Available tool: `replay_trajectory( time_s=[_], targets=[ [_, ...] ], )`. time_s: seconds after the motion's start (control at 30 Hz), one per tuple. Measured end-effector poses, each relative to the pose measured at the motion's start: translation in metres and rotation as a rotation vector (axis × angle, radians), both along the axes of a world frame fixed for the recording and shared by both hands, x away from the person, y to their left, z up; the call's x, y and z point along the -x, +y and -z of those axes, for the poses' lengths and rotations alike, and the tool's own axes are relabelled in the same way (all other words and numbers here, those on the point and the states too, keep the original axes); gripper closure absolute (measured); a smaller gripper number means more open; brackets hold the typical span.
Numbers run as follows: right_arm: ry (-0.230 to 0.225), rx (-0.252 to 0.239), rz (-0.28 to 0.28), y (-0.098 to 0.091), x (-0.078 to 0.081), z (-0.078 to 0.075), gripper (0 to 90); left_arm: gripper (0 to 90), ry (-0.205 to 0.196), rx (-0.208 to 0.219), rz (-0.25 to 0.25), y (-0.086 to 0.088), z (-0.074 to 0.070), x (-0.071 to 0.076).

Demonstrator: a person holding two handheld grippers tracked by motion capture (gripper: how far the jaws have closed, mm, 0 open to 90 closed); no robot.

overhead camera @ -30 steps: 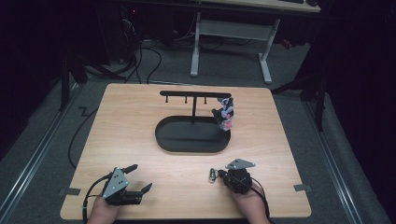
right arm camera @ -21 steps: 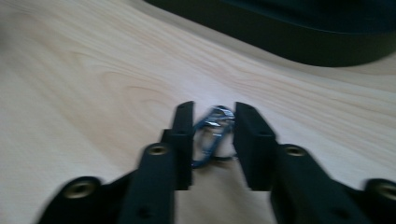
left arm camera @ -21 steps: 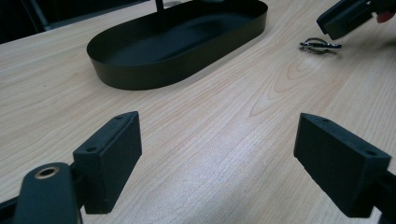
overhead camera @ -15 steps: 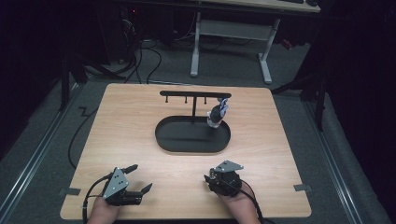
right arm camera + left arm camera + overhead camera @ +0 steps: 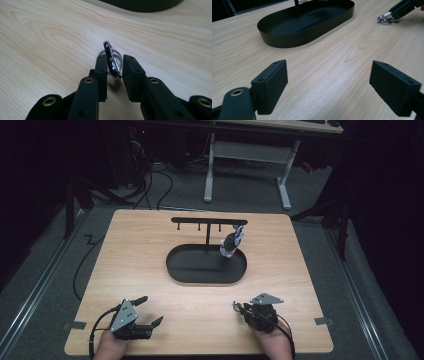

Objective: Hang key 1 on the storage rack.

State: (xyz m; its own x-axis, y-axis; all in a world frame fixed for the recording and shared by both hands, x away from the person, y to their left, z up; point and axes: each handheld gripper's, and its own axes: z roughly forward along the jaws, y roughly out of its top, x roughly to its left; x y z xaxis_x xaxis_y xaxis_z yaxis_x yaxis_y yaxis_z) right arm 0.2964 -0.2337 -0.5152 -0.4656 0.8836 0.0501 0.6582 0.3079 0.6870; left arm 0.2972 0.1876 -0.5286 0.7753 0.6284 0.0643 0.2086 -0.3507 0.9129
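From above, our left gripper (image 5: 150, 324) rests at the table's (image 5: 150, 250) near left edge, jaws spread wide over bare wood. Our right gripper (image 5: 114, 65) has just been closing; its own view shows the jaws around a metal clip and ring (image 5: 111, 60), though pad contact is hard to judge. The black tray (image 5: 206, 270) lies beyond.

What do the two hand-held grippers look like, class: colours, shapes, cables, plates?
Both the left gripper and the right gripper are black, each topped by a grey three-cornered plate and trailing a black cable. Their blocky rectangular jaws carry brass-ringed screw holes.
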Motion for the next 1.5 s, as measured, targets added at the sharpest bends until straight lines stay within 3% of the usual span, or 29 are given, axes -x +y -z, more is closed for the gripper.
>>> replay_trajectory(
  time_s=[0.13,0.33,0.5,0.73,0.9,1.13,1.37,1.5],
  targets=[
    [0.007,-0.002,0.014,-0.009,0.002,0.0,74.0,15.8,0.002,0.002,0.001,0.0,0.0,0.0],
    [0.033,0.024,-0.003,-0.011,0.002,0.001,65.8,15.8,0.002,0.003,0.002,0.0,0.0,0.0],
    [0.061,0.113,-0.046,-0.008,0.001,-0.001,63.1,15.8,0.002,0.002,0.009,0.0,0.0,0.0],
    [0.148,0.214,-0.117,-0.001,-0.007,-0.011,61.9,15.8,0.002,-0.001,0.012,0.0,0.0,0.0],
    [0.182,0.291,-0.152,0.006,-0.013,-0.015,56.7,15.8,0.003,-0.002,0.015,0.0,0.0,0.0],
    [0.238,0.402,-0.226,0.027,-0.02,-0.021,53.2,15.8,0.007,-0.001,0.021,0.0,0.0,0.0],
    [0.277,0.482,-0.277,0.042,-0.035,-0.025,56.1,15.8,0.01,0.001,0.025,0.001,0.0,-0.001],
    [0.303,0.49,-0.29,0.046,-0.042,-0.027,61.9,15.8,0.011,0.0,0.027,0.001,0.0,-0.001]
  ],
)
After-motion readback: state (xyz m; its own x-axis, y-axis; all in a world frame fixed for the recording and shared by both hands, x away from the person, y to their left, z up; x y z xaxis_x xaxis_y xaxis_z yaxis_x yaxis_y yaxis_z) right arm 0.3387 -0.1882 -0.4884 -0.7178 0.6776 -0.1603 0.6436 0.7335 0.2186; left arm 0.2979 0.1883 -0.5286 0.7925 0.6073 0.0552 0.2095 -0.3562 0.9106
